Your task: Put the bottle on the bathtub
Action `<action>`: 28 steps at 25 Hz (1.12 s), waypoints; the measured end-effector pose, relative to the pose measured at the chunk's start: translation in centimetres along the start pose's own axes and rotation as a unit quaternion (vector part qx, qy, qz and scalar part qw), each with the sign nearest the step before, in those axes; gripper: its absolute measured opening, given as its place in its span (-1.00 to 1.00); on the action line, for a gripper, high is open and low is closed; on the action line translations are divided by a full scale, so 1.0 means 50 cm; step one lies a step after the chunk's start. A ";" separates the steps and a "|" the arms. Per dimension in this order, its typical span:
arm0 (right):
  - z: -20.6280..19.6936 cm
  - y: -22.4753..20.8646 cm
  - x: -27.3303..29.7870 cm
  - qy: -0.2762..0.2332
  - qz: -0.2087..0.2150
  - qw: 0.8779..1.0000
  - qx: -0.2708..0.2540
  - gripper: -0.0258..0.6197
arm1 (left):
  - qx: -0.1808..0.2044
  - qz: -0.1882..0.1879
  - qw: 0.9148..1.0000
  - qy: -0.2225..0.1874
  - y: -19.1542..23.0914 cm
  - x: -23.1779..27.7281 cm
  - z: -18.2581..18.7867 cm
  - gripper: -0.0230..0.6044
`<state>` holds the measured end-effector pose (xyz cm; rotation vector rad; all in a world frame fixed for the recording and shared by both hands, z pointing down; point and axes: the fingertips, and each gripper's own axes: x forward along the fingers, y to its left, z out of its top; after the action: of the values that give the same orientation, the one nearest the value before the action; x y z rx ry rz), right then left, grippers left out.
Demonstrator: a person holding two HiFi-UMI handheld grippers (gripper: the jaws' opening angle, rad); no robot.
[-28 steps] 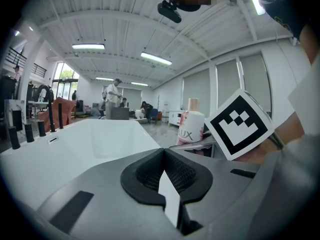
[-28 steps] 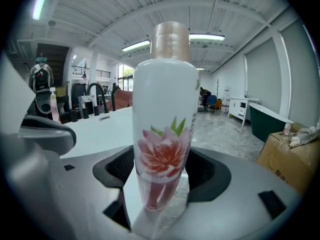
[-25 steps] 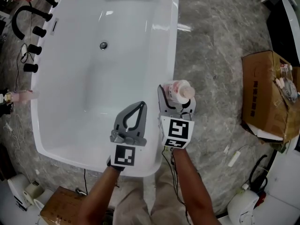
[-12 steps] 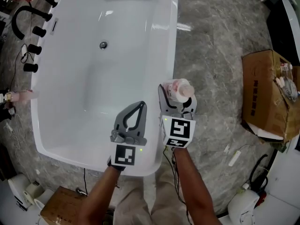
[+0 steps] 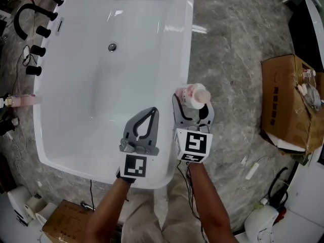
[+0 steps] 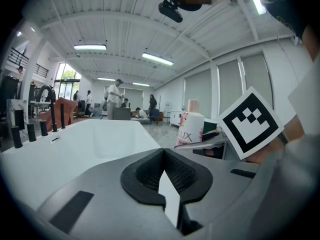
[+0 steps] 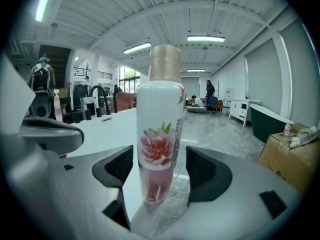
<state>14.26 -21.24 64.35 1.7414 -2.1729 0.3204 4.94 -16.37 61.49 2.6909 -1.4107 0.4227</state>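
Note:
A white bottle (image 5: pixel 194 95) with a pink flower print and a beige cap stands upright between the jaws of my right gripper (image 5: pixel 193 104), which is shut on it. The right gripper view shows the bottle (image 7: pixel 161 134) held clear of the floor, close to the white bathtub's rim (image 7: pixel 107 129). From the head view it hangs just right of the bathtub's (image 5: pixel 185 59) right rim, over the marble floor. My left gripper (image 5: pixel 150 113) is shut and empty above the tub's near end. The left gripper view shows its pads (image 6: pixel 150 171) meeting, with the bottle (image 6: pixel 190 129) to its right.
Black faucet fittings (image 5: pixel 35 32) line the tub's left ledge, with a pink bottle (image 5: pixel 23 100) nearby. The drain (image 5: pixel 112 47) sits mid-tub. A cardboard box (image 5: pixel 288 103) stands on the floor at right, another box (image 5: pixel 63 221) at lower left. People stand far off in the hall.
My right gripper and the bottle have drifted very slightly; the grip is unchanged. The left gripper has stayed shut in place.

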 end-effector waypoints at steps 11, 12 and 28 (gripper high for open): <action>-0.003 0.001 -0.030 -0.003 -0.004 1.000 -0.006 0.06 | 0.003 -0.003 1.000 0.004 -0.018 -0.024 -0.007 -0.87; -0.002 0.001 -0.032 -0.004 -0.004 1.000 -0.006 0.06 | -0.003 0.000 1.000 0.003 -0.019 -0.027 -0.006 -0.87; 0.000 0.000 -0.082 -0.012 -0.006 1.000 0.000 -0.09 | -0.019 0.008 1.000 0.006 -0.031 -0.065 -0.023 -0.87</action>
<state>15.04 -17.57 62.75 1.7663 -2.1787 0.2993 4.20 -12.65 61.78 2.6451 -1.4230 0.4092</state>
